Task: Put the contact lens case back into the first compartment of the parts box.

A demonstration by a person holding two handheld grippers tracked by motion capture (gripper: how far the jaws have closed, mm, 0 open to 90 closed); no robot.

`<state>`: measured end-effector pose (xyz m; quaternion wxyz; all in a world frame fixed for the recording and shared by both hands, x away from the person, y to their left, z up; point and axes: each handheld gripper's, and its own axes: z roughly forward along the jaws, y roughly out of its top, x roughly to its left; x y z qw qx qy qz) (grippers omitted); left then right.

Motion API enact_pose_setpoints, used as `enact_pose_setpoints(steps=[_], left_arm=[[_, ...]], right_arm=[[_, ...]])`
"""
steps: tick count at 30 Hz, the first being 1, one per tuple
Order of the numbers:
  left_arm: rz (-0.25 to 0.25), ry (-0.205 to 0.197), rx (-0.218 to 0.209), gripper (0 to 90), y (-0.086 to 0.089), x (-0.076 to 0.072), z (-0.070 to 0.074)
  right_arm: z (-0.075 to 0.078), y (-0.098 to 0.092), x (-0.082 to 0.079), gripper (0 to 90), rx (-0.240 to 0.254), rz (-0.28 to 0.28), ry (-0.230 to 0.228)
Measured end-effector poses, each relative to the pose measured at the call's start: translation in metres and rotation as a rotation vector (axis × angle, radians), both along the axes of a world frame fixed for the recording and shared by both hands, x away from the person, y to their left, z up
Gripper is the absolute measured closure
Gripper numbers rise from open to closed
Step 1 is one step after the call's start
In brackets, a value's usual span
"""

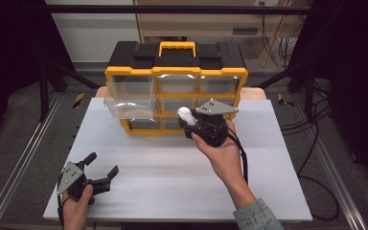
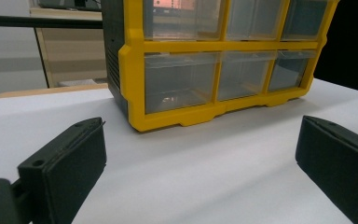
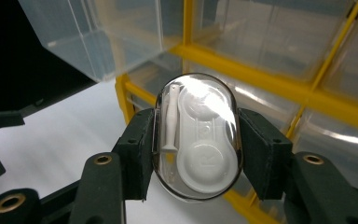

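A yellow and black drawer organiser stands at the far middle of the white table; its top left clear drawer is pulled out. My right gripper is held in front of the organiser's lower rows, shut on a clear oval contact lens case with white round cups and a small white stick inside. The case shows white at the jaw tips. My left gripper rests near the table's front left, open and holding nothing, its pads wide apart and facing the organiser.
The white table top has free room between the two grippers. A metal rail runs along the left, and cables trail on the floor at the right. A cabinet stands behind the organiser.
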<state>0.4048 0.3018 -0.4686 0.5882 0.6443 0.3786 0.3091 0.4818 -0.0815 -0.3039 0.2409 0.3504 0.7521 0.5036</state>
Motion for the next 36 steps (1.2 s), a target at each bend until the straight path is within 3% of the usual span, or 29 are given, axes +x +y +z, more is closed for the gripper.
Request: enact_pose_setpoints(steps=[4,5,9,14,20,36], left_arm=[[0.002,0.0,0.0,1.4,0.0,0.0,0.0],[0.002,0.0,0.001,1.4,0.0,0.0,0.0],[0.005,-0.001,0.004,1.4,0.0,0.0,0.0],[0.006,-0.002,0.003,1.4,0.0,0.0,0.0],[0.002,-0.002,0.008,1.4,-0.001,0.0,0.0],[-0.004,-0.002,0.011,1.4,-0.002,0.0,0.0]], right_arm=[[0.014,0.004,0.002,49.0,-0.005,0.004,-0.022],[0.025,0.006,0.003,49.0,-0.002,0.01,-0.04],[0.037,0.008,0.005,49.0,-0.002,0.001,-0.061],[0.054,0.014,0.011,49.0,0.015,0.008,-0.072],[0.079,0.024,0.016,49.0,0.055,0.02,-0.116],[0.101,0.058,0.036,49.0,0.07,0.052,-0.1]])
